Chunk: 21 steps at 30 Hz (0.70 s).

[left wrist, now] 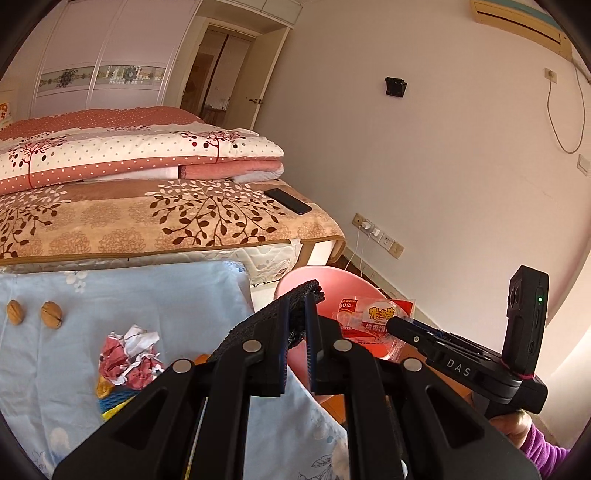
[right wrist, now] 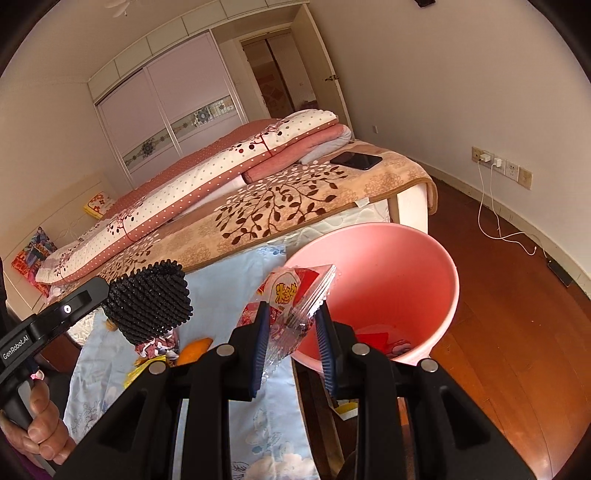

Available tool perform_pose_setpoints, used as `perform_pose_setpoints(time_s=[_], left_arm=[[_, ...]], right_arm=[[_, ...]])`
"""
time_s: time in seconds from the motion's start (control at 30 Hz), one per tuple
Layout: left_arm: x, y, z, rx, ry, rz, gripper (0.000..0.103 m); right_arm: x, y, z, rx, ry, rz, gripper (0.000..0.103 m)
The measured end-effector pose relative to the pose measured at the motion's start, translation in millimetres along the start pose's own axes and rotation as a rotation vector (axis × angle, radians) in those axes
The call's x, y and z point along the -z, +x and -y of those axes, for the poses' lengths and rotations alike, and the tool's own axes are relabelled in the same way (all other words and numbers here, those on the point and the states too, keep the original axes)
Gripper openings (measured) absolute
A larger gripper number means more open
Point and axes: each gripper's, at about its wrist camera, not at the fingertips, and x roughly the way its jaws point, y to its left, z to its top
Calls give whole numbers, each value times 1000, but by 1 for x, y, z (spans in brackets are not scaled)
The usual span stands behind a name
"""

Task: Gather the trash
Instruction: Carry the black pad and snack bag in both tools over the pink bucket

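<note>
Carrying stage: right gripper [right wrist: 290, 326] clamped on snack wrapper [right wrist: 291, 295], left gripper [left wrist: 297, 314] pinching black foam net [left wrist: 291, 306], both beside pink bin [right wrist: 436, 266]; next, over rim, release.

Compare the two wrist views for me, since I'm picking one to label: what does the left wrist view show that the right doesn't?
Only the left wrist view shows two walnuts on the blue cloth and a wall air conditioner. Only the right shows the pink bin's inside, with red scraps at the bottom. Both show the left gripper shut on black foam mesh, the right gripper shut on a snack wrapper, and the phone.
</note>
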Motion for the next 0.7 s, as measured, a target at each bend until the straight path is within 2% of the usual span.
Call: perform_pose_setpoints(time_s=[0.4, 0.7], left_arm=[[-5, 68, 40, 104, 20, -66, 8], [0, 111, 43, 141, -16, -115, 8]], right_arm=[[1, 2, 47, 113, 29, 27, 25], [5, 14, 63, 155, 30, 16, 25]])
